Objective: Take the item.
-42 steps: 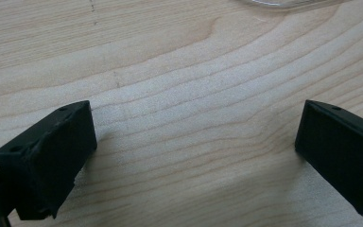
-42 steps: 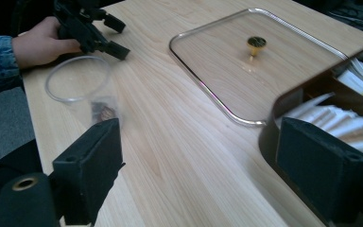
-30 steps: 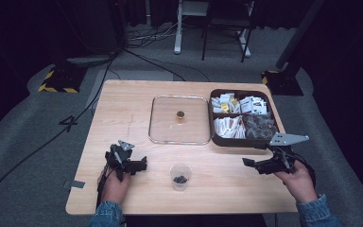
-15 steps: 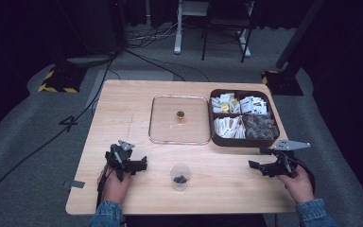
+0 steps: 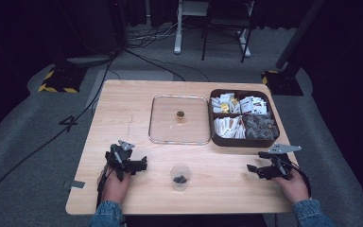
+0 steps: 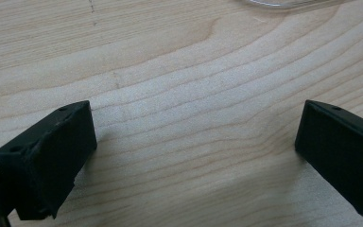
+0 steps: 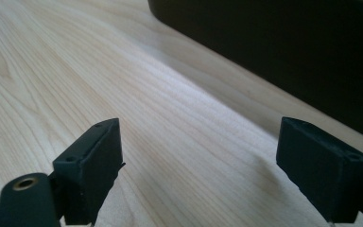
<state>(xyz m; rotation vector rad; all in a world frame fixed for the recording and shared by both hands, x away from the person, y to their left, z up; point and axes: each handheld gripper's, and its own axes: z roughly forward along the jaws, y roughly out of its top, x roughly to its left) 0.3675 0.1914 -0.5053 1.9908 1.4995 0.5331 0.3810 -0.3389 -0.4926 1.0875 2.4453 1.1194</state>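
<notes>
My left gripper (image 5: 142, 164) rests low on the wooden table (image 5: 123, 118) at the front left, its jaws open and empty over bare wood (image 6: 194, 137). At the front right my right gripper (image 5: 251, 169) is open too, nothing between its jaws (image 7: 198, 165), with the dark box wall (image 7: 283, 52) just ahead of it. A small clear cup (image 5: 180, 176) with dark bits inside stands between the two grippers near the front edge. A clear square tray (image 5: 160, 130) holds a small brown object (image 5: 180, 115) at mid-table.
A dark brown compartment box (image 5: 242, 140) with white packets and dark pieces sits at the right, touching the tray's side. Cables and stands lie on the grey floor beyond the table. A tape strip (image 5: 77, 184) marks the front left corner.
The right gripper has drifted slightly right and toward the front edge. The left gripper has stayed still.
</notes>
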